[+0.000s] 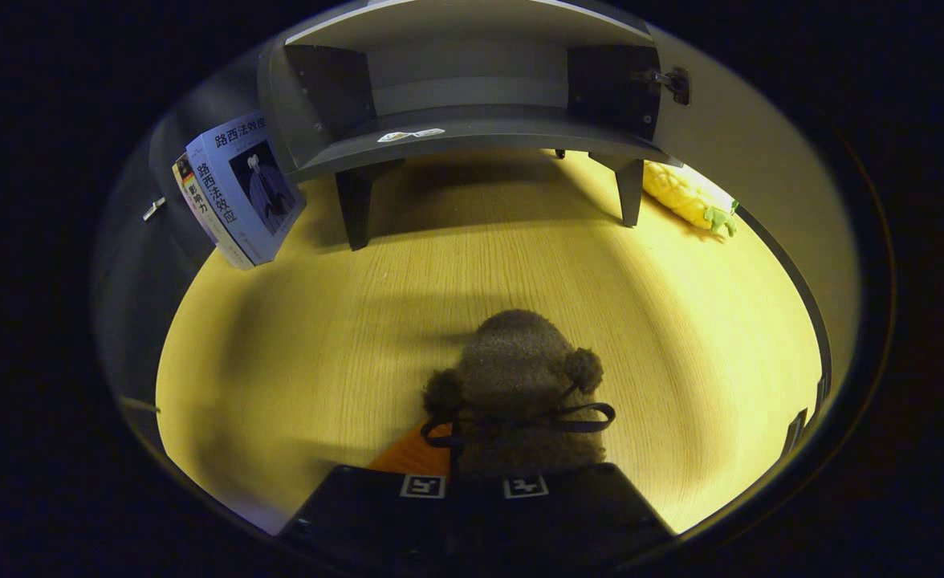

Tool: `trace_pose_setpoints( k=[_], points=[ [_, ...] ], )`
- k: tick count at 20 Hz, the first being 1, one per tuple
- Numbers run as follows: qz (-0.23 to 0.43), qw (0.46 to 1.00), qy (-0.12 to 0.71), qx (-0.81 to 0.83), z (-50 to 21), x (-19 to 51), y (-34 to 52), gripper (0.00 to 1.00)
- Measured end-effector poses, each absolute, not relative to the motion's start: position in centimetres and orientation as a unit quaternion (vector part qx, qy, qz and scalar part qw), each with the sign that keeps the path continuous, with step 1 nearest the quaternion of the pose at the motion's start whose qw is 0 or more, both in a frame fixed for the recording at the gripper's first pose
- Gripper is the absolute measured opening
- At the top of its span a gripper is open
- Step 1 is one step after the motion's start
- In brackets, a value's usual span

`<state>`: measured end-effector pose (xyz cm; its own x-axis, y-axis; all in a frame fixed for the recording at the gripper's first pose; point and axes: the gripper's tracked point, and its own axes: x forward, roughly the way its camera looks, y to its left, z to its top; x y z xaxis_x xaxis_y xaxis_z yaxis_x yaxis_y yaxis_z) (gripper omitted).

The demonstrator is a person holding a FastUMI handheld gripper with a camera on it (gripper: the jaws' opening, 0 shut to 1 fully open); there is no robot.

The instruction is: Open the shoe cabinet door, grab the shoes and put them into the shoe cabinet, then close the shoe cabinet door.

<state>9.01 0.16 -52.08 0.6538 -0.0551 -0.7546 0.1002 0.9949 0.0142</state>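
Shoe (516, 385), brown and furry, sits at the gripper (476, 486), seemingly clamped between its fingers, toe pointing forward toward the open shoe cabinet (464, 120), which stands straight ahead, well beyond.

Two upright books (239, 193) and a plush corn cob (685, 197) (green-tipped) on the wooden table (295, 361)

Gripper (476, 482) low, fingers (422, 486) drawn close together, pinching shoe (516, 385) heel.
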Motion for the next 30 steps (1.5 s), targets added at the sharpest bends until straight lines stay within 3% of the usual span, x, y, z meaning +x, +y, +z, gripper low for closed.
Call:
trace_pose_setpoints(
  k=[4,17,30],
  points=[
    [-0.051,0.907,0.418,0.022,-51.2,9.0,-0.6,0.05],
    [-0.067,0.947,0.313,0.019,-33.2,10.2,-2.9,0.05],
    [-0.067,0.978,0.197,-0.001,-16.6,17.9,-3.5,0.05]
  ],
)
